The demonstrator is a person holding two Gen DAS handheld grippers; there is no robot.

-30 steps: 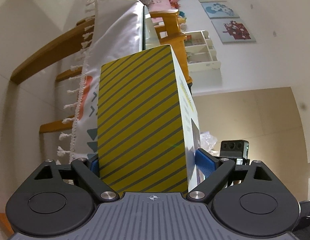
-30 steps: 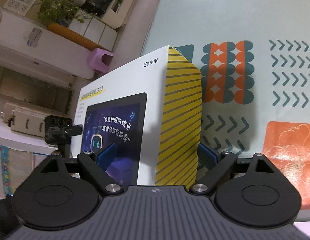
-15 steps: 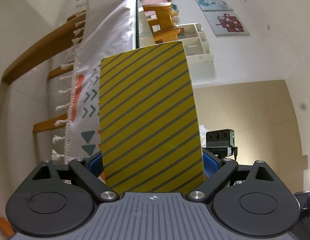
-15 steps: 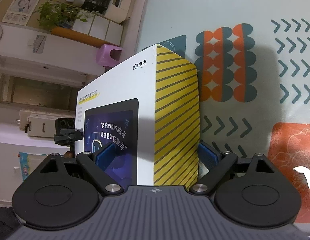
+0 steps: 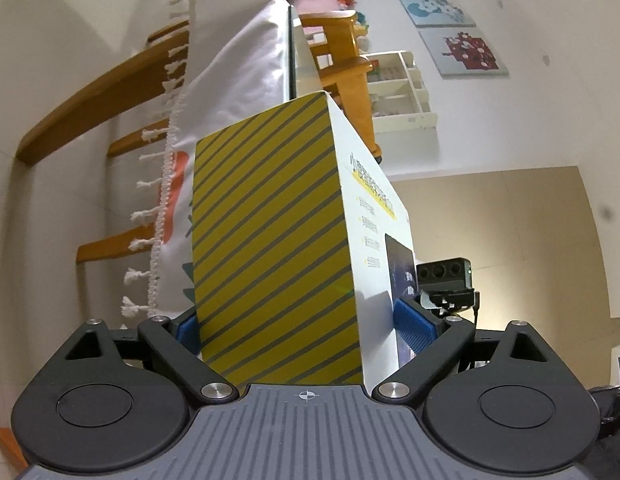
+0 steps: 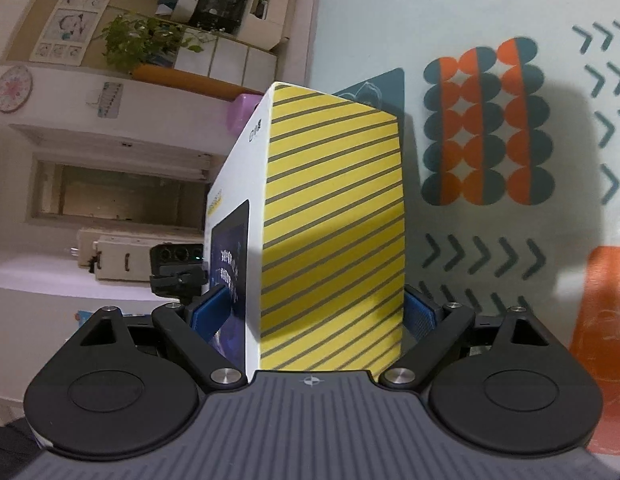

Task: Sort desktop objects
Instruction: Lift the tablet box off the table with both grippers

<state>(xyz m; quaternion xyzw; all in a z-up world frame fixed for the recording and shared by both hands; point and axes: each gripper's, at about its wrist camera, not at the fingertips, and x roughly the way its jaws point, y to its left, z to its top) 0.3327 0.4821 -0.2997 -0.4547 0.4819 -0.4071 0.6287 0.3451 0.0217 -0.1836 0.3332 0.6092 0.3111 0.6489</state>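
A large white box with yellow, grey-striped ends (image 5: 270,240) is held between both grippers, one at each end. My left gripper (image 5: 302,328) is shut on one striped end, its blue pads (image 5: 413,326) pressed on the box's wide faces. My right gripper (image 6: 321,312) is shut on the other striped end (image 6: 333,224), with blue pads (image 6: 210,312) on both sides. The box's printed white face shows a dark screen picture (image 6: 230,264). The box is lifted and tilted beside the patterned tablecloth (image 6: 509,120).
The table with its fringed white cloth (image 5: 230,80) hangs at the left of the left wrist view. Wooden chairs (image 5: 341,60) stand behind it. A black camera on a stand (image 5: 445,280) is close beside the box. A white shelf unit (image 5: 397,92) stands by the wall.
The box has turned in both views: the left wrist view now shows its white printed face again, and the right wrist view shows mostly the striped end. Both grippers stay shut on it.
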